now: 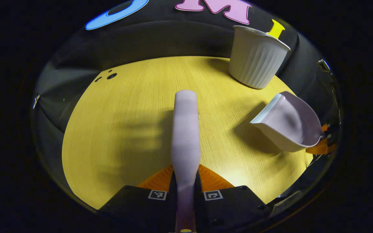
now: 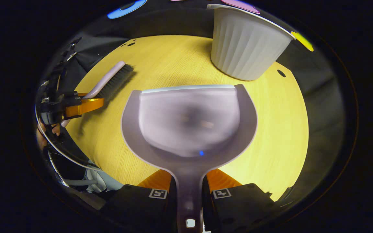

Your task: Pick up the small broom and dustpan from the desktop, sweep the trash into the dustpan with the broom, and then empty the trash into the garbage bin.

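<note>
Now the left gripper has its fingers closed on the broom handle, held above the yellow surface. The right gripper clamps its fingers on the dustpan handle, its scoop raised near the white ribbed garbage bin at the surface's far edge.

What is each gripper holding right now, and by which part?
Left gripper holds the broom by its handle; right gripper holds the dustpan by its handle.
</note>
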`<move>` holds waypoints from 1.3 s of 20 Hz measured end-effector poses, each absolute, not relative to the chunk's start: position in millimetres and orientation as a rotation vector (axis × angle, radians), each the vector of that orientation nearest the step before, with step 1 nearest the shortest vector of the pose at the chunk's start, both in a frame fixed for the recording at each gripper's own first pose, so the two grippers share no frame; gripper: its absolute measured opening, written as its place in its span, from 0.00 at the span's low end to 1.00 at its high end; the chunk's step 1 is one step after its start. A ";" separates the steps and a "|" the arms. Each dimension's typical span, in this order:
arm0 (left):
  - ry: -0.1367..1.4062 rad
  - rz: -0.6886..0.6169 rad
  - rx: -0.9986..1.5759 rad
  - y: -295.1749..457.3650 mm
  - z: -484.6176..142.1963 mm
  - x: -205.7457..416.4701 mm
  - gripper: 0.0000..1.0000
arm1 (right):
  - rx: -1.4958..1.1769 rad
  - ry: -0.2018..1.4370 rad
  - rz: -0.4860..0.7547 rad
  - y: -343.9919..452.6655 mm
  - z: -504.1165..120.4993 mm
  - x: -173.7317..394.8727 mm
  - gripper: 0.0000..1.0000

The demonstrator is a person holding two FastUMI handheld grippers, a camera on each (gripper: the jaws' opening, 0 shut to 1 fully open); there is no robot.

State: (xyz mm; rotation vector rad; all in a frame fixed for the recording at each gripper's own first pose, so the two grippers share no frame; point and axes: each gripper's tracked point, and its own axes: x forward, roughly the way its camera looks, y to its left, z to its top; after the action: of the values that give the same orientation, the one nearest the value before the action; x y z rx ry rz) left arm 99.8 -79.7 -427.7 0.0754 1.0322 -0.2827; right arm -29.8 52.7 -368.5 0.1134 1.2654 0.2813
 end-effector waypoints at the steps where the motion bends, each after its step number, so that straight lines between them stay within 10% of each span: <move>1: 1.040 -0.276 0.075 -77.9 -430.6 99.0 0.27 | 0.123 1.267 0.269 56.4 -375.5 -26.2 0.36; 12: 1.074 -0.267 0.121 -77.3 -444.8 101.1 0.28 | 0.221 1.294 0.194 69.6 -398.1 -10.8 0.29; 15: 1.078 -0.259 0.134 -74.7 -445.8 102.5 0.29 | 0.222 1.300 0.185 70.3 -401.0 -11.9 0.46; 21: 1.052 -0.276 0.170 -72.2 -431.6 101.9 0.34 | 0.252 1.286 0.177 65.7 -385.7 -11.9 0.40; 25: 1.002 -0.280 0.154 -75.6 -397.6 95.6 0.46 | 0.238 1.230 0.194 57.0 -351.9 -14.9 0.55; 26: 0.985 -0.277 0.150 -75.4 -386.2 94.6 0.43 | 0.228 1.197 0.192 53.5 -341.3 -14.3 0.36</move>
State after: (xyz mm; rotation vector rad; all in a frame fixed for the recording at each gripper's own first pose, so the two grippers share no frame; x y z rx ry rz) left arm 94.6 -75.4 -386.2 0.1499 0.9852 -0.2771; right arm -14.3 53.5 -341.3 0.2283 1.1974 0.1919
